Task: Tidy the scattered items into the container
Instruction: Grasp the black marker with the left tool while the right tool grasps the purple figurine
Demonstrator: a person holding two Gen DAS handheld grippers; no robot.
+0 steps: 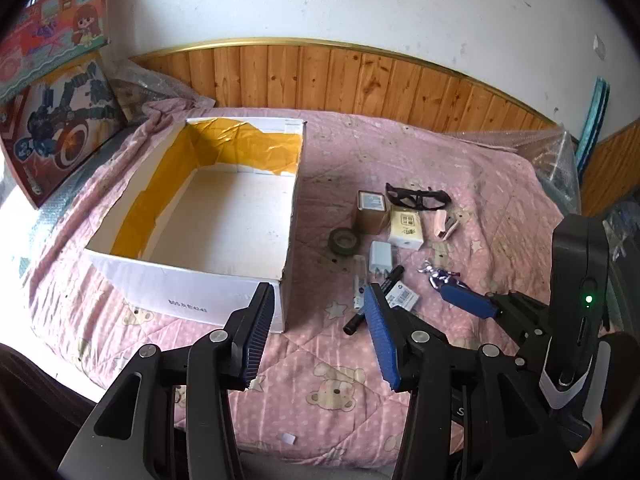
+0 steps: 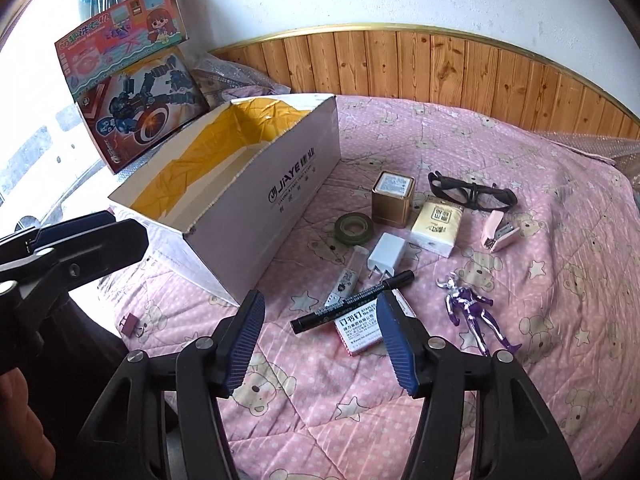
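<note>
Box (image 2: 256, 184) sits open on the pink quilt (image 2: 520, 160), nothing inside; marker (image 2: 352, 302), charger (image 2: 386, 256), tape (image 2: 354, 228), tin (image 2: 392, 198), glasses (image 2: 470, 194) and figure (image 2: 474, 312) lie scattered beside it. My left gripper (image 1: 320, 336) and right gripper (image 2: 320, 344) hover spread wide, gripping nothing.

Each black hand-held gripper (image 2: 320, 336) has 2 ribbed blue fingers (image 2: 246, 336) and silver screws.

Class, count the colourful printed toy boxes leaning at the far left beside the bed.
2: the cartoon-girl box sits on top, and the robot-picture box leans below it, behind the white container.
</note>
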